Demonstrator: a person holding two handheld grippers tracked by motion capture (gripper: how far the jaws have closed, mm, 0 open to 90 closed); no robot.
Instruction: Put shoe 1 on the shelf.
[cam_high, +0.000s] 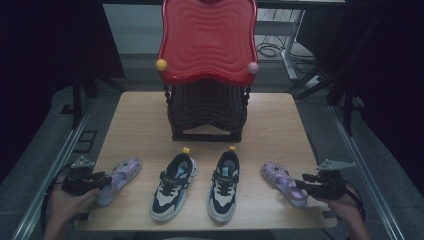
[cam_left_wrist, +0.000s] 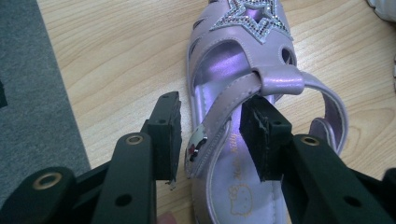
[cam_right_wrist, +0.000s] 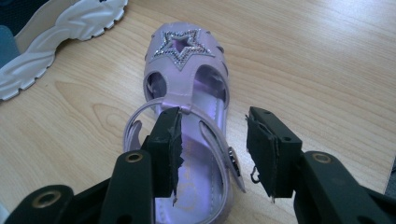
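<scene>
Two lilac sandals with glitter stars lie on the wooden table (cam_high: 140, 120). The left sandal (cam_high: 120, 177) (cam_left_wrist: 243, 60) sits near the table's left edge. My left gripper (cam_high: 103, 179) (cam_left_wrist: 215, 109) straddles its strap side, one pad outside and one inside the heel, with a gap showing beside the outer pad. The right sandal (cam_high: 279, 179) (cam_right_wrist: 180, 70) lies near the right edge. My right gripper (cam_high: 300, 183) (cam_right_wrist: 215, 116) straddles its buckle side the same way, its outer pad clear of the shoe. Both grippers are open.
Two navy and white sneakers (cam_high: 172, 187) (cam_high: 225, 185) stand side by side between the sandals. A black shoe rack with a red wavy top (cam_high: 207, 40) stands at the table's back centre. A sneaker sole (cam_right_wrist: 60, 32) lies close to the right sandal.
</scene>
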